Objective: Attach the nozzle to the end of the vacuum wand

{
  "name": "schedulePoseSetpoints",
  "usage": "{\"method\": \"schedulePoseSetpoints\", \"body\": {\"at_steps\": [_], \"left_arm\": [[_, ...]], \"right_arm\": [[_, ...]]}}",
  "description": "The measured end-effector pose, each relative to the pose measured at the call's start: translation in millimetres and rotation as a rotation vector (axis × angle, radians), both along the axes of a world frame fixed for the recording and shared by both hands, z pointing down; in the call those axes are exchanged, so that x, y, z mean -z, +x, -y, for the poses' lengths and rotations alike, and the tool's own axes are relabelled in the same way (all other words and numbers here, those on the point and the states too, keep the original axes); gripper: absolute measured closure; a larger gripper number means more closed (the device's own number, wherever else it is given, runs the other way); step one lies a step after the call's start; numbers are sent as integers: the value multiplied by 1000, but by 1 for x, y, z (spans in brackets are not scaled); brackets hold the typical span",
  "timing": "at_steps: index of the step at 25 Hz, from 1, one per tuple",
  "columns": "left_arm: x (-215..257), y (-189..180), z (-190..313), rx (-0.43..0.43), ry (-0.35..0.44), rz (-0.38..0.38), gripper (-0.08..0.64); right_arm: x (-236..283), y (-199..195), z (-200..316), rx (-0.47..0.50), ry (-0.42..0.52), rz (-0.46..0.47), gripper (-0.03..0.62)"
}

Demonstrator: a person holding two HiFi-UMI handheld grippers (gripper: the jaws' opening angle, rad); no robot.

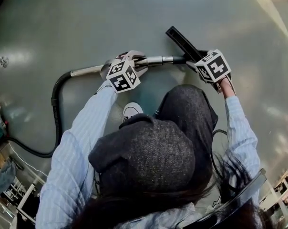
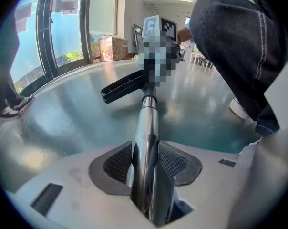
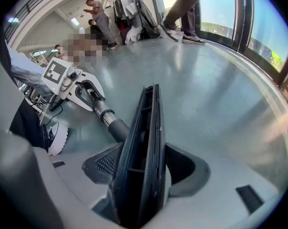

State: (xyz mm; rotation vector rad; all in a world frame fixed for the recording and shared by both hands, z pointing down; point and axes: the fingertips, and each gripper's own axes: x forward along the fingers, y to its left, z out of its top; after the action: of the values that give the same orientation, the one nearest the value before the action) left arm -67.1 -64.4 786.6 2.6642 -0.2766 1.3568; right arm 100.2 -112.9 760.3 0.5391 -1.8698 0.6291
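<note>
- Two grips: left gripper [image 2: 146, 171] pinches the shiny steel vacuum wand tube [image 2: 147, 128]; right gripper [image 3: 143, 178] pinches the flat black plastic nozzle [image 3: 145, 137].
- Likely stiff, light, slick metal; hold wand near its end, nozzle across flat sides.
- Head view alone shows black hose [image 1: 55, 112], left; nozzle upper centre, meeting wand tip.

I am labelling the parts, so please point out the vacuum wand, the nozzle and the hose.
vacuum wand [image 1: 158, 60]: head view, on the shiny metal tube.
nozzle [image 1: 182, 42]: head view, on its flat black body.
hose [image 1: 57, 125]: head view, on the black bend at left.
</note>
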Motion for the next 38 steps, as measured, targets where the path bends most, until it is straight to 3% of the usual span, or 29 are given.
{"method": "schedulePoseSetpoints", "body": {"at_steps": [9,14,17,21,24,28,30,32,35,38], "left_arm": [[9,-19,6,106,14,5,374],[46,-32,21,206,55,-51,376],[64,-36,32,287,77,-96,376],[78,-35,35,385,63,-173,376],[85,-28,32,451,18,-236,379],[98,-19,27,493,19,-283,402],[106,-18,26,525,30,-313,458],[112,-19,25,570,27,-350,508],[113,-23,20,624,10,-368,537],[116,-31,13,625,23,-343,554]], "right_arm": [[5,18,-12,-26,13,27,328],[43,35,-15,-89,70,90,327],[65,44,-13,-181,116,180,328],[96,28,-12,-261,187,367,328],[115,6,-8,-287,224,487,330],[124,-23,-11,-285,246,566,335],[127,-34,-11,-313,262,611,402],[128,-41,-9,-377,269,676,576],[117,-39,-9,-462,236,709,586],[106,-34,-10,-471,233,673,588]]}}
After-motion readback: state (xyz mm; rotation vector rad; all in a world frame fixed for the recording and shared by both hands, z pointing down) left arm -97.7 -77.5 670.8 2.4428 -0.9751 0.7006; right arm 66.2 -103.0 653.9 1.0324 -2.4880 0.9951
